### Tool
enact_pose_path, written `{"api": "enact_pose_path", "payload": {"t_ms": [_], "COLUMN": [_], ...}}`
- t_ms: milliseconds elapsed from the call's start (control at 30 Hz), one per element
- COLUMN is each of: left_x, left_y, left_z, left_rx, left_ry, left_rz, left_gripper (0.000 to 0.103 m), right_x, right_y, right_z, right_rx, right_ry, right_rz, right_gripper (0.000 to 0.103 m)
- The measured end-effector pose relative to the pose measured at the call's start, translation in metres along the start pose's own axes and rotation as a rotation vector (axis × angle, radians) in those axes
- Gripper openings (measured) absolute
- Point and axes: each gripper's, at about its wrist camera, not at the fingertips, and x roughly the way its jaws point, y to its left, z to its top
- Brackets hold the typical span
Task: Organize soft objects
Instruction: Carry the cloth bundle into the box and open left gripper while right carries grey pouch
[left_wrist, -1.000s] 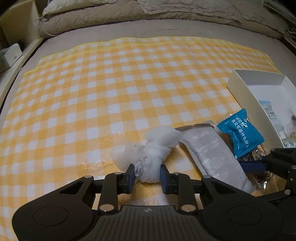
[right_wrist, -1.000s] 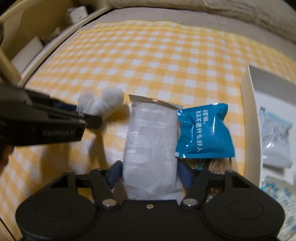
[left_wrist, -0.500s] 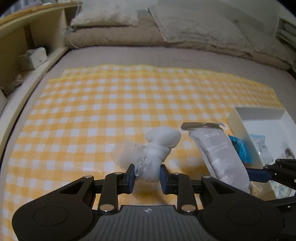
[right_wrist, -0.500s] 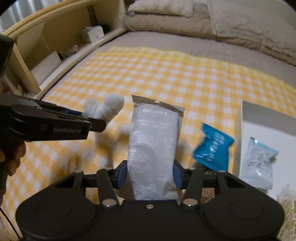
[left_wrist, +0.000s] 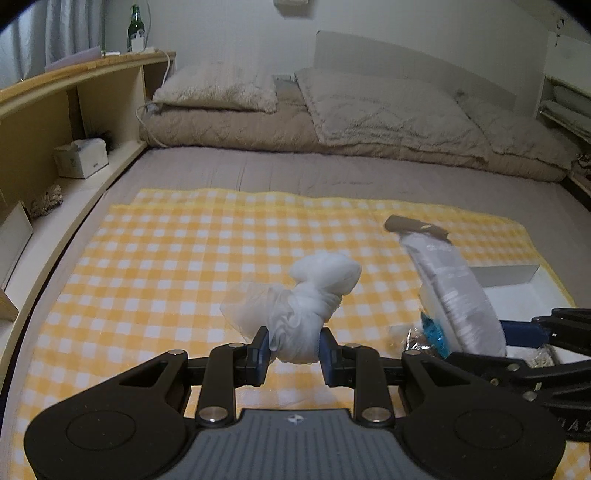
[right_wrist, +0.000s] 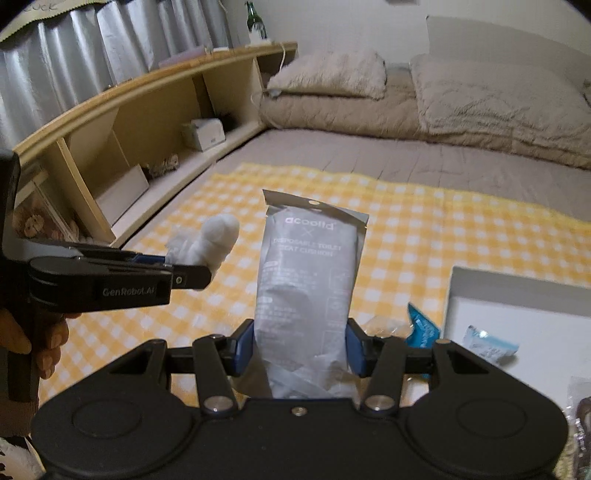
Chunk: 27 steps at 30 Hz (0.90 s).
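My left gripper (left_wrist: 293, 350) was clamped tight on the white knotted cloth bundle (left_wrist: 306, 301); its blue pads pinched the bundle's lower end, and the rest of the cloth stuck out forward, clear of the yellow checked blanket (left_wrist: 166, 266) spread on the bed (left_wrist: 295, 173); from my right camera I could see that same gripper from the side, with a hand (right_wrist: 26, 332) wrapped round its handle. My right gripper (right_wrist: 300, 350) stood about half open, yet it was closed on the grey packet (right_wrist: 306, 280); both pads pressed the packet's sides near its lower end, and the packet stood upright between them, its printed face towards the lens, lifted above the blanket. Down on the blanket, just right of that gripper, lay a blue sachet (right_wrist: 423, 328); beside it sat a white box (right_wrist: 517, 291) with a pale blue packet (right_wrist: 489, 345) lying inside. At the far end of the bed lay pillows (left_wrist: 218, 88); a wooden shelf (right_wrist: 147, 85) ran along the left side.
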Motion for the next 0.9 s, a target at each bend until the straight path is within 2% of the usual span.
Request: {"api": "enact_pose_path", "payload": {"t_ms": [267, 533, 900], "left_x": [-0.017, -0.02, -0.022], "left_y": [-0.014, -0.039, -0.096], "left_z": [0.006, 0.013, 0.022], "left_rx": [-0.025, -0.019, 0.048], "left_ry": [-0.074, -0.106, -0.138], "left_rz": [-0.009, -0.041, -0.133], "left_gripper": [0.029, 0.029, 0.029], "right_x": [-0.039, -0.083, -0.125], "right_y": [-0.031, -0.079, -0.131], "right_z": [0.004, -0.002, -0.021], "right_rx": [-0.007, 0.004, 0.009], "right_ry": [-0.079, -0.135, -0.151], "right_rz": [-0.059, -0.161, -0.27], "right_gripper": [0.052, 0.052, 0.052]}}
